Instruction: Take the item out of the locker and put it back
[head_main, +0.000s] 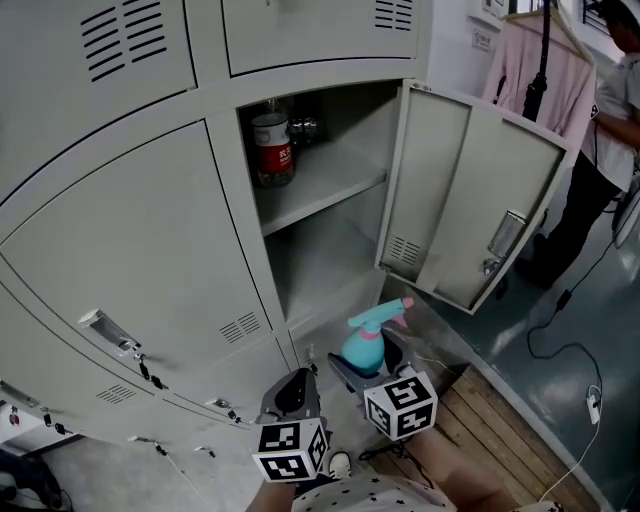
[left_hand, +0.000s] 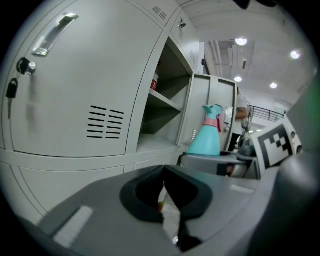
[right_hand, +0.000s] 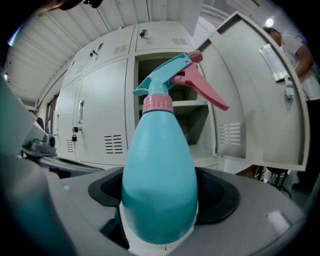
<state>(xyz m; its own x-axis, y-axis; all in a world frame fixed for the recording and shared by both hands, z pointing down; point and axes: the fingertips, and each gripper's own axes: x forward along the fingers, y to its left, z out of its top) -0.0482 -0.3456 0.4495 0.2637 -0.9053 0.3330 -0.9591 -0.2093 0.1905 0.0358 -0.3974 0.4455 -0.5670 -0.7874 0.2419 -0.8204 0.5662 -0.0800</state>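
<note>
The right tongs (head_main: 370, 368) are clamped on the teal spray bottle (right_hand: 160, 175), which stands upright outside the locker (head_main: 330, 175). The open compartment is just ahead. The left tongs (left_hand: 163, 192), beside them, are together and empty. The bottle is out, so its return remains.

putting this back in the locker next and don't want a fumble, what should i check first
1. Grip: right gripper jaws clamped on the spray bottle: ok.
2. Bottle upright: ok.
3. Access: locker door swung open: ok.
4. Landing spot: locker floor below the shelf free of things: ok.
5. Path: red can up on the shelf, out of the way: ok.
6. Other hand: left gripper jaws together, nothing held: ok.
</note>
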